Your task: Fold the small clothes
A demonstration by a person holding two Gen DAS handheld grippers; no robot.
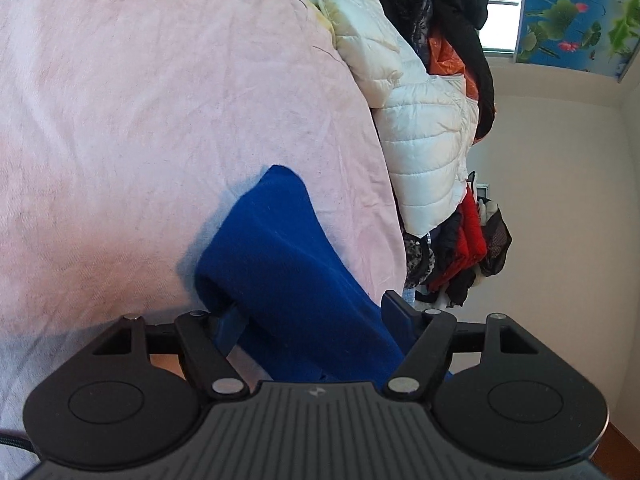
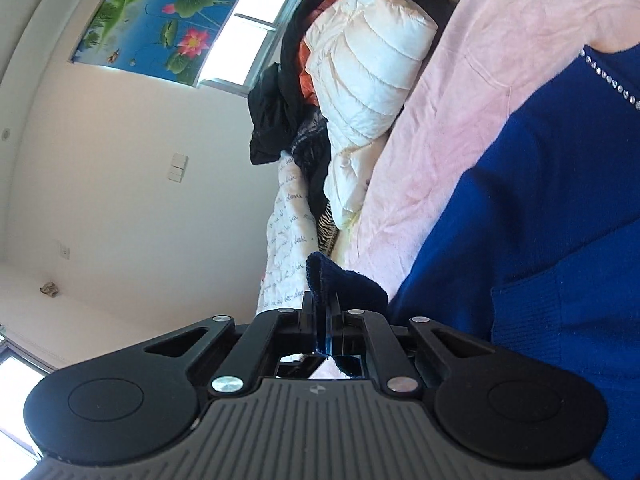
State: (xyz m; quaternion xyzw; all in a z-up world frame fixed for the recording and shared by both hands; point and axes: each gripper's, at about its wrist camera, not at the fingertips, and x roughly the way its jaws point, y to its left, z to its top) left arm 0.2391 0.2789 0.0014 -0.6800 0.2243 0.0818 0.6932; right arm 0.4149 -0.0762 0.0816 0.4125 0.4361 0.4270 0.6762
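Pink fleece bedding (image 1: 160, 120) fills most of the left wrist view, with a white quilted jacket (image 1: 420, 120) and a heap of dark and red clothes along the right edge, under a lotus-flower picture (image 1: 576, 12) in the upper right corner. At lower centre of that view the blue knit garment (image 1: 280, 272) lies on the bedding and runs back between the fingers of the left gripper (image 1: 310, 320); its jaws stand spread, one blue pad on each side of the cloth, and neither looks to be pressing it. In the right wrist view the right gripper (image 2: 322, 312) is pressed together on a dark ribbed edge of the same garment (image 2: 540, 220), which spreads over the right side of the frame with a rhinestone trim (image 2: 612, 80) at the upper right. The step in hand looks like carrying one edge across to make a fold. To do it well, the right gripper should hold firm and draw the edge flat and level, without dragging the body of the garment along the fleece, while the left takes a fresh hold on the opposite edge so the crease comes out straight.
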